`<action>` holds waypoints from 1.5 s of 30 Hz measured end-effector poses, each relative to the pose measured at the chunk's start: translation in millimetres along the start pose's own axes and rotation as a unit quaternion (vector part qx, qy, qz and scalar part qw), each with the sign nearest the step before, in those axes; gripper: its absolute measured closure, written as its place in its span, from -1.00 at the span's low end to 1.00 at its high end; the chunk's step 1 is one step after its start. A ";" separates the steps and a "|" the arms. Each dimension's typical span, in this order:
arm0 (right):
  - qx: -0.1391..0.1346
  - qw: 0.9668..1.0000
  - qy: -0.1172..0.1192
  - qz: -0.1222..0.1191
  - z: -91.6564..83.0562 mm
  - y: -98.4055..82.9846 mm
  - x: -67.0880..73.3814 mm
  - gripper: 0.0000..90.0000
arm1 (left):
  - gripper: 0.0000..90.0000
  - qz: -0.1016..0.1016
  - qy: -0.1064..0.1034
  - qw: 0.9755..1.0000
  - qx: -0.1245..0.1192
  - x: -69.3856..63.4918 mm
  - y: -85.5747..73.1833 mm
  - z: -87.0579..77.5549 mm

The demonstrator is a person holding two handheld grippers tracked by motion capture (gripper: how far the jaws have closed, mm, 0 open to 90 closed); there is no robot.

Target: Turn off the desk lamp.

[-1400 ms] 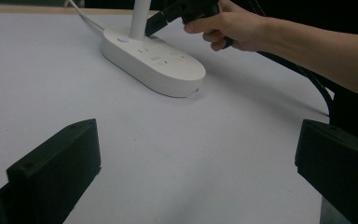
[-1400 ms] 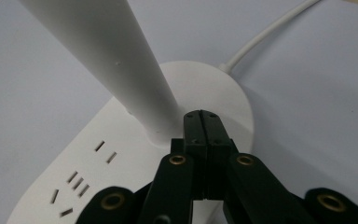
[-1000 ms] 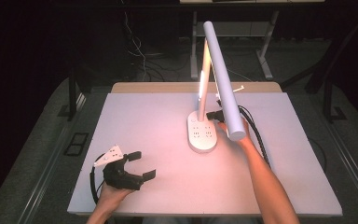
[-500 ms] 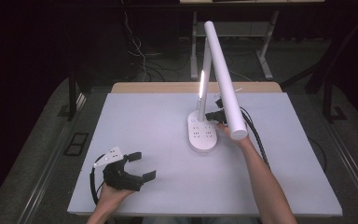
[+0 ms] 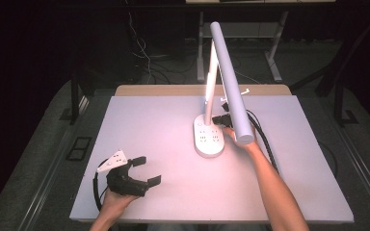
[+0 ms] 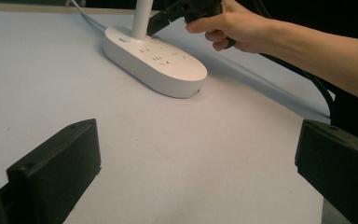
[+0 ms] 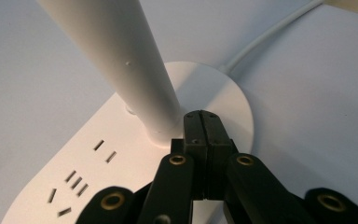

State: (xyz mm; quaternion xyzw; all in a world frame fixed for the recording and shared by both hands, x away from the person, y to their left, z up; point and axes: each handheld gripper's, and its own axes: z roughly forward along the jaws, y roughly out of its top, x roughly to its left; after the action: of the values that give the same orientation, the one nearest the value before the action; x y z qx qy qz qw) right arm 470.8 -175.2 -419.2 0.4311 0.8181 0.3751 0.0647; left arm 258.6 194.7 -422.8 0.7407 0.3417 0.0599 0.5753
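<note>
The right gripper, jaws pressed together on nothing, touches the lit desk lamp's base while the left gripper rests spread wide on the table.

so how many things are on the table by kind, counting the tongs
desk lamp with socket base: 1
tongs: 2, the left tongs open, the right tongs shut at the lamp's stem
total: 3
</note>
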 end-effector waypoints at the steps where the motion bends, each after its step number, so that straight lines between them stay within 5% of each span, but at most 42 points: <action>1: 0.000 1.000 0.000 0.001 0.0 0.0 -0.2 1.00 | -1.00 0.000 0.000 1.000 0.000 0.0 0.0 0.0; 29: -0.016 1.000 0.000 0.013 1.0 -4.5 -1.3 1.00 | -1.00 0.000 0.000 1.000 0.002 0.5 0.2 0.5; 43: -0.028 0.999 0.004 0.022 -18.6 0.0 2.8 0.99 | -1.00 0.000 -0.001 1.000 0.001 0.5 0.2 1.0; 45: -0.030 0.999 -0.011 0.024 -23.9 1.4 2.9 0.54 | -1.00 0.000 -0.001 1.000 0.001 0.3 0.1 1.0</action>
State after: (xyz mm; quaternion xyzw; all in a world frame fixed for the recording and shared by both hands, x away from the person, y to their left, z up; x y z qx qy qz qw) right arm 459.6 -185.8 -400.6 0.4529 0.7950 0.3960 0.0772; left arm 259.4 194.0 -423.1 0.7415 0.3411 0.0586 0.5748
